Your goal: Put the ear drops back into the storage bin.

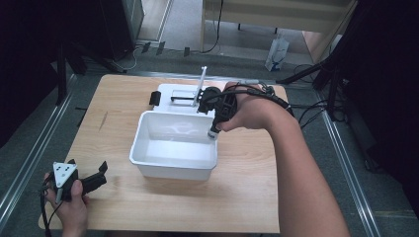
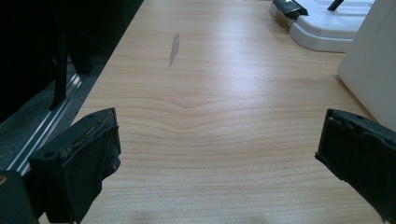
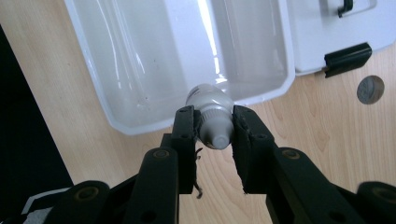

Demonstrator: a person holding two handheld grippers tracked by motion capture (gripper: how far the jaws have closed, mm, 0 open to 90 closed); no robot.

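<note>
A small white bottle [image 3: 210, 100] with a grey cap is pinched at its neck by my right gripper [image 3: 214, 116], cap toward the camera. In the high view the bottle [image 1: 212, 132] hangs at the right rim of an open white plastic bin [image 1: 148, 170], which stands mid-table and looks empty inside [image 3: 135, 126]. My right gripper [image 1: 216, 123] points down over that rim. My left gripper [image 1: 91, 170] rests near the table's front left corner, apart from the bin. Its jaws stand wide open over bare wood [image 2: 219, 140].
The bin's white lid [image 1: 180, 94] lies flat behind it, with a black latch [image 1: 155, 97] at its left end and a white bar standing up from it. A round coin-like disc [image 3: 370, 89] lies on the wood beside the lid [image 3: 327, 28]. The bin's side wall [image 2: 373, 60] rises right of my left gripper.
</note>
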